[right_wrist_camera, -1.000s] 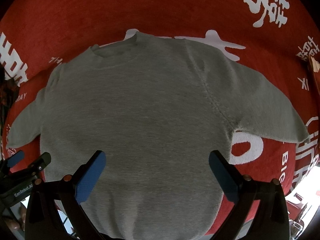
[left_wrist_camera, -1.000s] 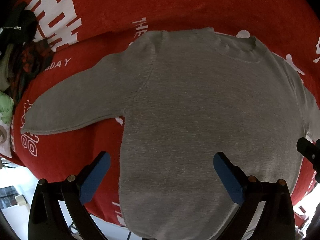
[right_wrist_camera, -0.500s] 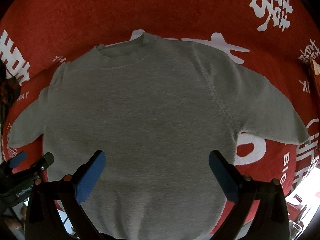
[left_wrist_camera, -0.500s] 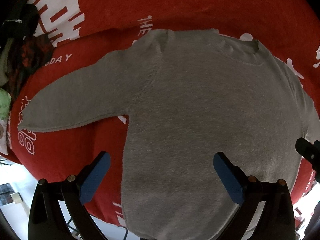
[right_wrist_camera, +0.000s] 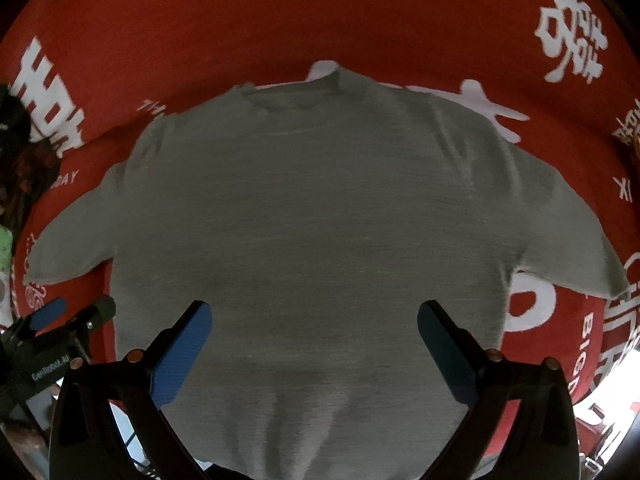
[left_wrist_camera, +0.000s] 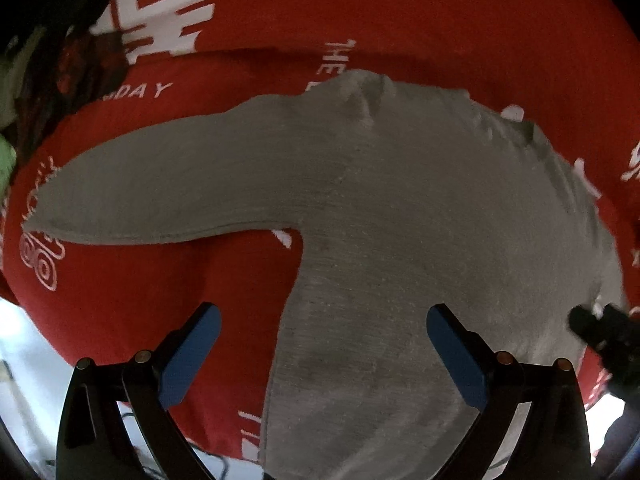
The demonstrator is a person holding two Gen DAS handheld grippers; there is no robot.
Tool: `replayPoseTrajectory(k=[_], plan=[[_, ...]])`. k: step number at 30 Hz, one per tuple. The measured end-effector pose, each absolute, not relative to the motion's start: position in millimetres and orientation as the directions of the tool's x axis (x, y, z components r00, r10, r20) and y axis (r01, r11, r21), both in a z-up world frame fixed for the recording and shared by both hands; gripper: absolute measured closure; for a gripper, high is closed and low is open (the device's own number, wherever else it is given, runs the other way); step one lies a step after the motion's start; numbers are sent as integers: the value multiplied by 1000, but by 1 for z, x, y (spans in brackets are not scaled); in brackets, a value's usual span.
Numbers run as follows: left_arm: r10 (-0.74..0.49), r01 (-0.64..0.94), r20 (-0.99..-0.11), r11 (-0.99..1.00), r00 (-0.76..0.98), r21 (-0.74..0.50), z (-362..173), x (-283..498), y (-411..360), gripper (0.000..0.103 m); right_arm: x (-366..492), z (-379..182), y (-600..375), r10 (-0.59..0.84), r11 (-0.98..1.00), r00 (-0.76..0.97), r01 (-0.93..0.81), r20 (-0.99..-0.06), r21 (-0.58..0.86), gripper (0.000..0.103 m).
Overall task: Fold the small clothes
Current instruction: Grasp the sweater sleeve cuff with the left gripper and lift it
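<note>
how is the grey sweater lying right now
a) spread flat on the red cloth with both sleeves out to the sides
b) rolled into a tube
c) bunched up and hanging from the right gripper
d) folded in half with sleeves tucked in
a: the grey sweater lies spread flat on the red cloth, one sleeve out to each side, while the left gripper and right gripper are both open and hold nothing.
</note>
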State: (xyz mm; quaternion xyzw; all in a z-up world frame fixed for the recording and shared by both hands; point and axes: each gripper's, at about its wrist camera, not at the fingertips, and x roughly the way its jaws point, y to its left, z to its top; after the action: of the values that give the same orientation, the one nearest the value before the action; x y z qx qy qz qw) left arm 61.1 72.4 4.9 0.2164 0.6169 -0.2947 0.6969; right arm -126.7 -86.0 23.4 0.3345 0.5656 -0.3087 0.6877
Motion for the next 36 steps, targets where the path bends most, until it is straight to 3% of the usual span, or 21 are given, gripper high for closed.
replayPoseTrajectory(k=[5, 11, 19, 31, 33, 34, 35, 36], plan=[[-281, 588, -959, 780, 23, -214, 5, 91, 108, 0, -108, 16, -62, -15, 628, 163, 770, -986, 118, 0], [-465, 445, -878, 813, 112, -374, 3, 152, 180, 0, -84, 11, -30, 30, 690, 162, 711, -986, 138, 0], [-549, 98, -825, 836, 137, -540, -57, 228, 262, 0, -58, 4, 0, 66, 735, 166, 659, -984, 160, 0], [-660, 24, -708, 735, 250, -677, -65, 276, 264, 0, -39, -4, 16, 90, 749, 159, 639, -983, 173, 0], [-630, 25, -729, 761, 269, -648, -65, 278, 263, 11, -38, -4, 18, 92, 753, 158, 635, -983, 173, 0], [-598, 25, -752, 787, 276, -617, -67, 279, 262, 32, -38, -5, 19, 92, 753, 158, 635, -983, 172, 0], [-571, 24, -771, 808, 281, -589, -68, 281, 263, 62, -39, -5, 19, 93, 751, 158, 638, -983, 173, 0], [-587, 26, -763, 797, 270, -604, -72, 282, 265, 79, -40, -4, 19, 94, 747, 158, 642, -983, 175, 0]])
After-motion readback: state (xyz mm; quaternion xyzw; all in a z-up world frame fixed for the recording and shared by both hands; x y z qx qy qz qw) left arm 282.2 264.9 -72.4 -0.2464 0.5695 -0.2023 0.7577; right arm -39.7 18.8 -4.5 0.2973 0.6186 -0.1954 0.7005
